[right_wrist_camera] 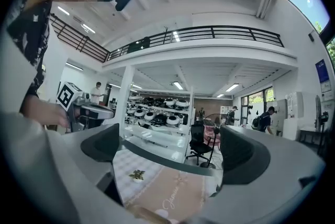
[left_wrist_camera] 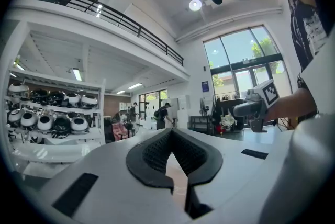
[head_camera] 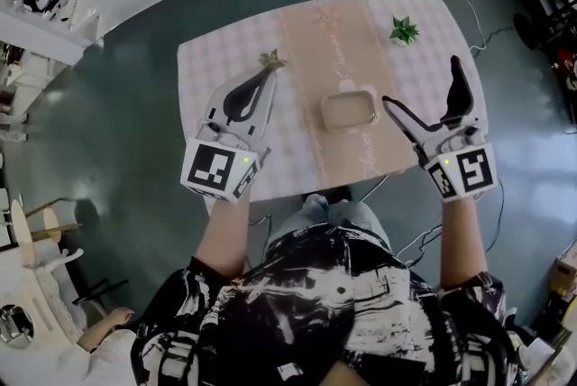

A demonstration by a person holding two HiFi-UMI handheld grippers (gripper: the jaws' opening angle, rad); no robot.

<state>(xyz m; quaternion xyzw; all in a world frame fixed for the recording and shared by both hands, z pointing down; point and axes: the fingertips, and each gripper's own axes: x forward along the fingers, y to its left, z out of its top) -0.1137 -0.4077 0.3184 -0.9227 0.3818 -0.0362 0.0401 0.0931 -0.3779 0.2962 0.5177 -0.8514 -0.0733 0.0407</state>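
My left gripper (head_camera: pixel 267 71) hovers over the left part of the table, jaws shut with nothing between them; its tip is just short of a small brownish plant ornament (head_camera: pixel 270 60). In the left gripper view the black pads (left_wrist_camera: pixel 157 152) meet at the tip. My right gripper (head_camera: pixel 421 83) is over the table's right part, open wide and empty. A shallow tan dish (head_camera: pixel 348 109) lies between the two grippers, left of the right gripper's near jaw. The right gripper view shows both pads (right_wrist_camera: pixel 99 143) far apart, with the ornament (right_wrist_camera: pixel 137 174) on the cloth beyond.
The table carries a pink checked cloth (head_camera: pixel 306 41) with a plain centre strip. A small green plant (head_camera: pixel 403 30) stands at the far right. Cables run over the dark floor (head_camera: pixel 135 105). Shelves of white helmets (right_wrist_camera: pixel 157 113) and an office chair (right_wrist_camera: pixel 198 147) stand farther off.
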